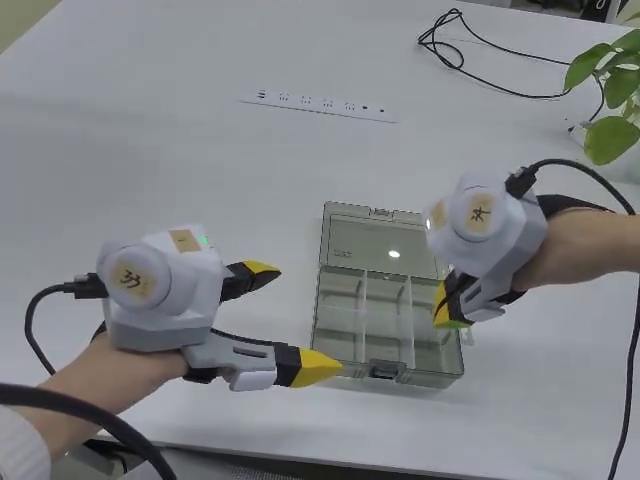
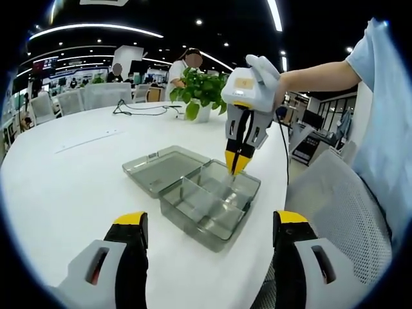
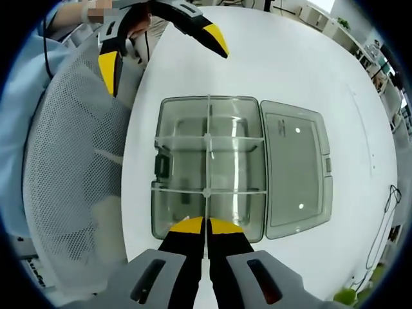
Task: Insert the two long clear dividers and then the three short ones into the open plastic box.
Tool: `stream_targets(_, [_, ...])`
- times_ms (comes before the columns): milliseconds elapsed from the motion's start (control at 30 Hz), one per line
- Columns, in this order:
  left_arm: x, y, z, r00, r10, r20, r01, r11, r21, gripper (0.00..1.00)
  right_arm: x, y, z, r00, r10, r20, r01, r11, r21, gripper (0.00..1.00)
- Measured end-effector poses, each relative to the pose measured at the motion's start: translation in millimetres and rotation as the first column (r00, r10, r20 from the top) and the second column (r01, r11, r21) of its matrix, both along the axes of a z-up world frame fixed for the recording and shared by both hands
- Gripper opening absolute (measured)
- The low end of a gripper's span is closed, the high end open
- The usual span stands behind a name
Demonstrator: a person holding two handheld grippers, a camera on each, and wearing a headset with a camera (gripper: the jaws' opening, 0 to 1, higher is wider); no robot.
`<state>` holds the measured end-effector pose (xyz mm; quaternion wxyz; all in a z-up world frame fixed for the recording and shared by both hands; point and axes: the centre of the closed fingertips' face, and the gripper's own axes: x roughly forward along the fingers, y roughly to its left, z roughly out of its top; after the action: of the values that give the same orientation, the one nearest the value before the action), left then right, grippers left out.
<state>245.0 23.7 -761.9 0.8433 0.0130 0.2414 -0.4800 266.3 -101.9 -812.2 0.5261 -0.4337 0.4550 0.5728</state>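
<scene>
The open clear plastic box (image 1: pixel 400 378) lies near the table's front edge, its lid (image 1: pixel 370 240) folded back flat on the far side. Two clear dividers (image 3: pixel 209 137) cross the box base (image 3: pixel 177 219) side by side. A long clear divider (image 3: pixel 207 161) runs across them, and my right gripper (image 3: pixel 206 225) is shut on its near end. That gripper (image 1: pixel 447 312) points down into the box's right end. My left gripper (image 1: pixel 290 318) hovers just left of the box, open with nothing between its jaws. In its own view the box (image 2: pixel 199 193) lies ahead, with the right gripper (image 2: pixel 237 164) dipping into it.
A white power strip (image 1: pixel 320 105) lies further back on the table. A black cable (image 1: pixel 480 50) and a green plant (image 1: pixel 610 90) are at the far right. The table edge runs close below the box, with a mesh chair (image 3: pixel 71 161) beyond it.
</scene>
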Motion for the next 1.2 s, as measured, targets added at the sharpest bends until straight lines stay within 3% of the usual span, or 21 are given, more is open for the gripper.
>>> stream_targets(433, [-0.5, -1.8, 3.1, 1.0, -0.002, 0.004, 0.002, 1.0, 0.0, 0.8, 1.9, -2.3, -3.1, 1.0, -0.006, 0.015, 0.006, 1.0, 0.0, 0.02])
stream_targets(533, [-1.8, -3.1, 3.3, 1.0, -0.004, 0.004, 0.004, 1.0, 0.001, 0.8, 1.5, -3.0, -3.5, 1.0, -0.014, 0.016, 0.014, 1.0, 0.014, 0.03])
stream_targets(600, [-3.6, -3.9, 3.1, 1.0, -0.005, 0.0, 0.005, 1.0, 0.0, 0.8, 0.7, -3.5, -5.1, 0.999, 0.016, 0.04, -0.018, 0.999, 0.045, 0.04])
stream_targets(633, [-4.7, -3.7, 2.9, 1.0, -0.004, 0.001, 0.004, 1.0, 0.0, 0.79, -0.8, -5.3, -5.4, 0.999, 0.021, 0.044, -0.023, 0.998, 0.054, 0.08])
stream_targets(700, [-6.3, -3.2, 1.5, 1.0, 0.0, -0.004, 0.0, 1.0, -0.002, 0.79, -1.3, -2.9, -3.0, 0.998, -0.011, 0.069, 0.002, 0.992, 0.128, 0.27])
stream_targets(800, [-10.2, -1.5, -2.2, 1.0, 0.005, -0.014, -0.005, 1.0, -0.002, 0.79, -5.8, -3.4, 7.9, 0.994, -0.09, 0.062, 0.074, 0.972, 0.224, 0.36])
stream_targets(900, [-12.0, -0.8, -4.5, 1.0, 0.01, -0.021, -0.01, 1.0, -0.002, 0.8, -12.5, -5.4, 18.1, 0.981, -0.193, 0.022, 0.176, 0.931, 0.321, 0.47])
stream_targets(1067, [-13.6, -0.6, -6.6, 0.999, 0.015, -0.03, -0.015, 1.0, -0.004, 0.8, -16.9, -17.0, 20.9, 0.956, -0.291, 0.034, 0.255, 0.884, 0.393, 0.69])
stream_targets(1200, [-12.6, 1.4, -5.8, 0.999, 0.023, -0.028, -0.023, 1.0, -0.005, 0.81, -18.9, -22.2, 23.6, 0.928, -0.371, 0.034, 0.317, 0.835, 0.449, 0.82])
